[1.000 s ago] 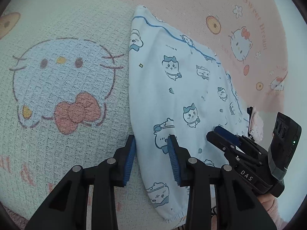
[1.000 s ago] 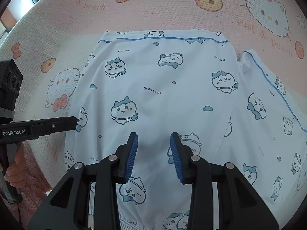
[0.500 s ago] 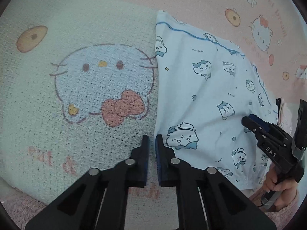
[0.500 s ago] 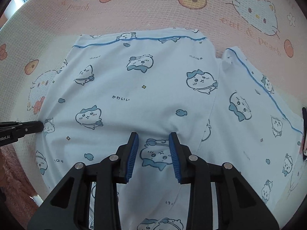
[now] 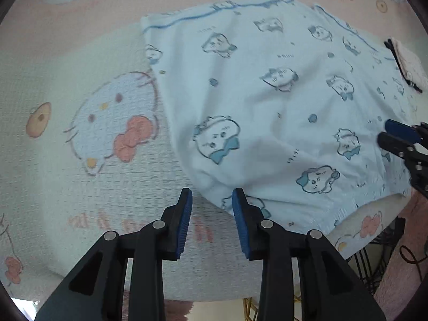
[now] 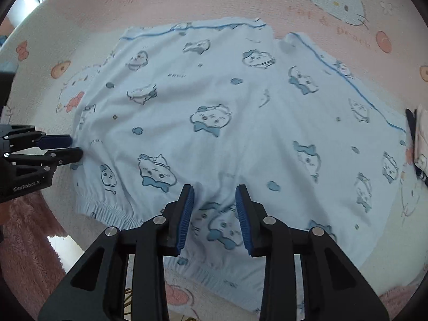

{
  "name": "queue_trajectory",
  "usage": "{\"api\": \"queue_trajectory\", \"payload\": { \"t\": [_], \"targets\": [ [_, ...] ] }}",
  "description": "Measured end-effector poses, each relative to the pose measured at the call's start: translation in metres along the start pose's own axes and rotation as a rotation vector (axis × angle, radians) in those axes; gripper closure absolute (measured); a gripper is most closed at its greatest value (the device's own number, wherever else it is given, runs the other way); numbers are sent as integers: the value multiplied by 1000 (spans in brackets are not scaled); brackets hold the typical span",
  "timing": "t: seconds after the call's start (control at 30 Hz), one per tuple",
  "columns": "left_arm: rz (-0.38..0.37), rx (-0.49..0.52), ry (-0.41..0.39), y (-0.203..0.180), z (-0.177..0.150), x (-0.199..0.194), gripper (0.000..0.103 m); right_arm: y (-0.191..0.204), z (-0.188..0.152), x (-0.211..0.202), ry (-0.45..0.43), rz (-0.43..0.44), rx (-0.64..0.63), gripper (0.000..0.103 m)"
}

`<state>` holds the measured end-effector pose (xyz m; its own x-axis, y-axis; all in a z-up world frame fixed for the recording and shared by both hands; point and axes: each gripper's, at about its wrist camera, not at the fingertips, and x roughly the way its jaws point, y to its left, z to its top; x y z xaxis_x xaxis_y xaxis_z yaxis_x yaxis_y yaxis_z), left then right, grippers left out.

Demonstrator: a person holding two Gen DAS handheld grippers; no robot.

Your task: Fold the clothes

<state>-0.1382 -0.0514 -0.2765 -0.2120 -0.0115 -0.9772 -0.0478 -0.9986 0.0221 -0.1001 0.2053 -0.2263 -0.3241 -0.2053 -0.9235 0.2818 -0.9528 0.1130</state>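
You can read "GenRobot.AI" on your left gripper (image 6: 57, 148); the blanket (image 6: 347, 29) shows "& Peach".

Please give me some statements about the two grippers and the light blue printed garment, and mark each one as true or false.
1. The left gripper is open. True.
2. The right gripper is shut on the garment. False: its jaws stand apart over the cloth.
3. The garment has a dark blue line along its far edge. True.
4. The garment lies on a plain grey blanket. False: the blanket is pink with cartoon cat faces.
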Motion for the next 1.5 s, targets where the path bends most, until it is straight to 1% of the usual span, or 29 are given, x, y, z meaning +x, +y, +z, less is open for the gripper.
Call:
{"api": "queue_trajectory", "payload": {
  "t": [0.07,0.13,0.2,0.27,0.3,0.33,0.37,0.4,0.43,0.47,0.5,0.53,0.6,0.7,0.73,0.8,0.83,0.87,0.9,0.93,1.0,1.07,1.13,1.17,1.23,1.33,1.4,1.47,1.5],
  "targets": [
    [-172,-11,-77,-3,6,-14,71,-16,-3,-19,-43,-3,40,69],
    [-338,17,-133,-19,14,-18,71,-34,-7,-25,-52,-39,80,68],
    [-268,88,-81,-39,21,-2,70,-58,-14,-20,-16,-81,93,68],
    [-142,182,24,-52,15,21,71,-83,-29,-9,40,-123,108,68],
    [-137,206,-1,-51,10,18,70,-95,-39,-4,68,-141,119,68],
    [-125,213,24,-48,7,15,70,-107,-49,0,95,-158,130,67],
    [-101,225,39,-44,3,13,70,-120,-58,-5,83,-140,153,66],
    [-76,237,55,-39,-1,11,68,-132,-63,-10,100,-123,200,65],
    [-48,245,71,-35,-4,11,63,-144,-68,-14,117,-107,246,62],
    [-54,239,69,-33,-4,9,55,-151,-72,-17,120,-115,272,57],
    [-61,233,67,-30,-3,6,54,-158,-75,-21,122,-124,297,57],
    [-67,226,65,-28,-3,4,54,-161,-75,-23,117,-174,308,57],
    [-81,215,58,-24,-2,-2,54,-157,-72,-28,65,-135,316,57],
    [-135,233,-28,-47,11,-18,54,-151,-66,-36,-13,-77,327,57],
    [-153,240,-53,-56,15,-22,54,-145,-63,-35,-24,-59,313,57],
    [-183,249,-48,-74,22,-13,54,-134,-66,-29,-7,-61,284,57],
    [-167,253,-1,-80,23,-2,54,-133,-69,-25,10,-63,277,57],
    [-119,262,61,-90,18,8,54,-142,-74,-23,37,-73,291,57],
    [-104,281,62,-88,15,8,53,-151,-79,-21,63,-82,307,57],
    [-86,298,64,-86,12,8,52,-161,-85,-25,63,-70,343,57],
    [-10,306,114,-73,6,6,48,-182,-95,-36,43,-65,418,57],
    [5,297,110,-65,6,-3,48,-200,-99,-49,-8,-82,458,57],
    [-22,301,57,-74,18,-14,48,-211,-98,-50,-25,-121,459,57],
    [-36,302,31,-80,24,-19,48,-212,-92,-47,-22,-147,438,57],
    [-78,316,2,-113,42,-13,48,-204,-87,-37,-8,-155,383,57],
    [-142,335,-41,-163,68,-4,48,-186,-77,-24,-6,-100,305,57],
    [-180,349,-66,-196,85,2,48,-171,-75,-22,0,-109,246,57],
    [-110,402,-10,-211,89,20,47,-167,-76,-11,43,-149,201,57],
    [-100,417,-16,-208,87,18,47,-168,-76,-11,42,-161,191,57]
  ]
}}
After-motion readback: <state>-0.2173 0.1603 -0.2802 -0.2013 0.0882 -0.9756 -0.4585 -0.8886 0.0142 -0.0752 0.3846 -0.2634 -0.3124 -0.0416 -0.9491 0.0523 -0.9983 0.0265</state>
